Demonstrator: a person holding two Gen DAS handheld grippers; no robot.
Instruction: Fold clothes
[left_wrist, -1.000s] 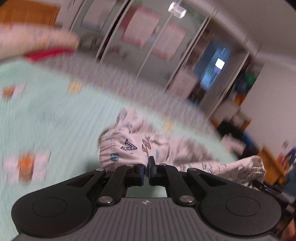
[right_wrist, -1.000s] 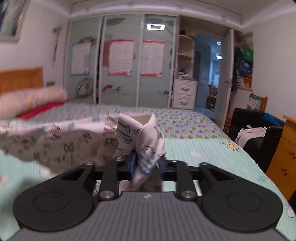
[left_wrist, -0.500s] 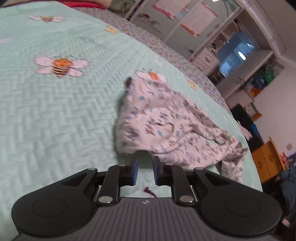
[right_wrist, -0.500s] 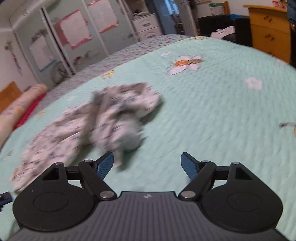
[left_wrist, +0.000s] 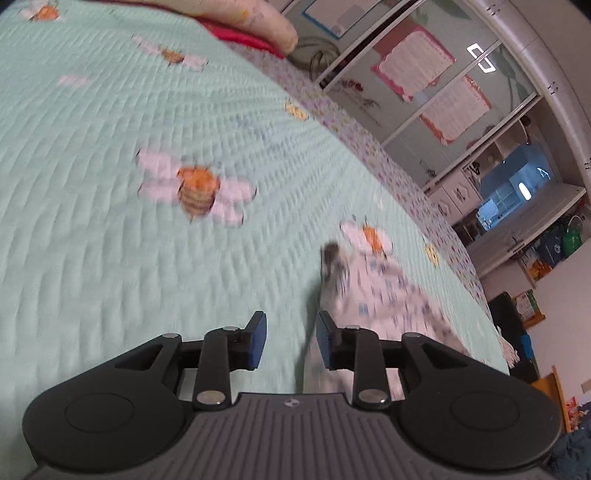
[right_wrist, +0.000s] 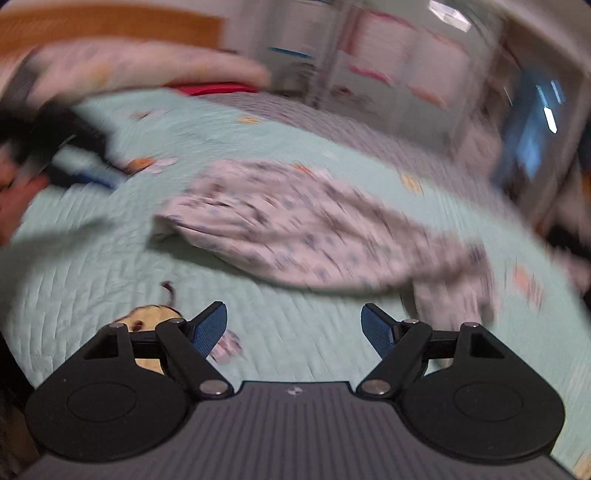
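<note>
A white garment (right_wrist: 306, 229) with a small blue and grey print lies crumpled on the mint-green quilted bedspread (right_wrist: 92, 269). In the left wrist view the same garment (left_wrist: 384, 291) sits just right of my left gripper (left_wrist: 290, 341), whose jaws are opening with only bedspread between them. My right gripper (right_wrist: 293, 328) stands wide open over the bedspread, with the garment a little beyond its fingertips. At the left edge of the right wrist view a hand holds the left gripper (right_wrist: 85, 173), blurred by motion.
A pink pillow (left_wrist: 255, 18) over a red one lies at the head of the bed, before a wooden headboard (right_wrist: 110, 26). Mirrored wardrobe doors (left_wrist: 424, 74) line the far wall. Bee patches (left_wrist: 195, 188) dot the bedspread. A dark chair (left_wrist: 513, 314) stands past the bed's far side.
Both grippers have let go of the garment, which dropped onto the bedspread. The left jaws went from shut to partly open and the right jaws widened. Both hands swung left and lower.
</note>
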